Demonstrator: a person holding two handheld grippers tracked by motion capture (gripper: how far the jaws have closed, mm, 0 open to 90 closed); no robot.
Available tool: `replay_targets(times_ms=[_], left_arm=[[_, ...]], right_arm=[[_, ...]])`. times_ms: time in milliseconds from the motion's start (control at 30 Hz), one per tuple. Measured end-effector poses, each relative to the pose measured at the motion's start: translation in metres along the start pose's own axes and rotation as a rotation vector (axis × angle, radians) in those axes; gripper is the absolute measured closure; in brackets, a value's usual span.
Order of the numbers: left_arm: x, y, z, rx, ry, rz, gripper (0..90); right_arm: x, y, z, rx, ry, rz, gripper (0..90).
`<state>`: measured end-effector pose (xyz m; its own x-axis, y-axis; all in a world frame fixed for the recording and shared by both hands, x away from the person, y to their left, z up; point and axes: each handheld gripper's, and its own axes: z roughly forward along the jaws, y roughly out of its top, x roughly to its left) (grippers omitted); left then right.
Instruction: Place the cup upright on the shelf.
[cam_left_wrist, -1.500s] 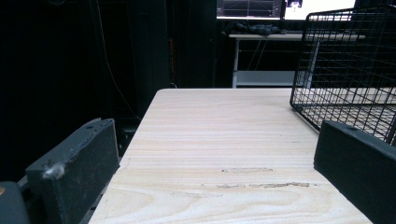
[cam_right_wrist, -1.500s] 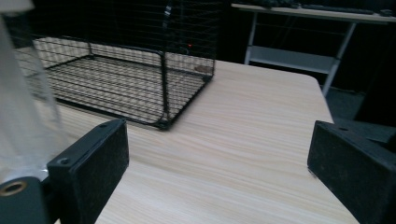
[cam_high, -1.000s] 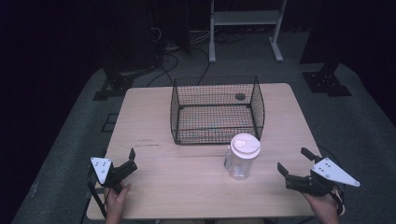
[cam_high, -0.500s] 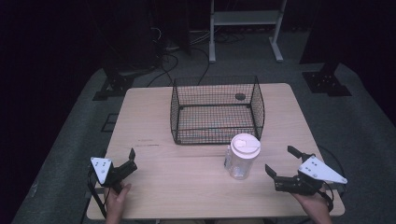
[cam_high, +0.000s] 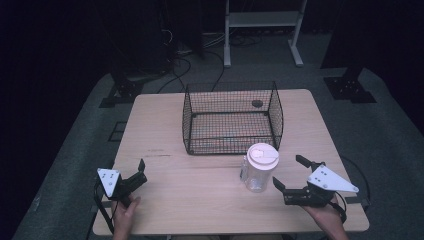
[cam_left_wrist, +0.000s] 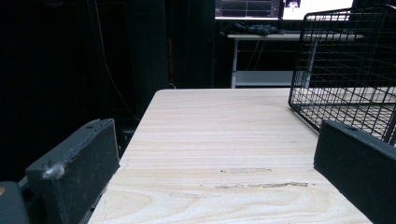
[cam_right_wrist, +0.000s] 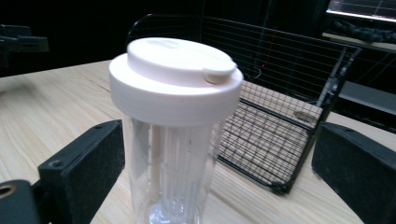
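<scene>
Two grippers, both wide open and empty: right gripper (cam_high: 287, 174) sits just beside the clear cup (cam_high: 260, 169) near the tabletop's (cam_high: 200, 200) front-right edge, so I'd centre the body between the jaws, squeeze below the lid, left gripper (cam_high: 141, 171) idle front-left.

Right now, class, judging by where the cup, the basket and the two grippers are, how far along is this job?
Done: nothing yet; the cup stands upright, lid on, on the table in front of the basket, which looks empty. In hand: the right gripper is open beside the cup, which stands ahead of its jaws in the right gripper view, ungripped. The left gripper is open and holds nothing. Left: the grasp, and whatever follows.
</scene>
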<state>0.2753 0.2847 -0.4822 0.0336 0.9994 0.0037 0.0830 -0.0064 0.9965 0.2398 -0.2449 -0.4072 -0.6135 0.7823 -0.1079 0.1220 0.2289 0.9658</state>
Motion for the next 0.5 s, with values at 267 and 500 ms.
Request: replay_targets(times_ms=[267,500], left_arm=[[0.000,0.000,0.000,0.000,-0.001,0.000,0.0],[0.000,0.000,0.000,-0.001,-0.002,0.000,0.0]], right_arm=[[0.009,0.003,0.015,-0.005,0.035,-0.011,2.1],[0.010,0.003,0.027,-0.014,0.049,-0.008,1.0]])
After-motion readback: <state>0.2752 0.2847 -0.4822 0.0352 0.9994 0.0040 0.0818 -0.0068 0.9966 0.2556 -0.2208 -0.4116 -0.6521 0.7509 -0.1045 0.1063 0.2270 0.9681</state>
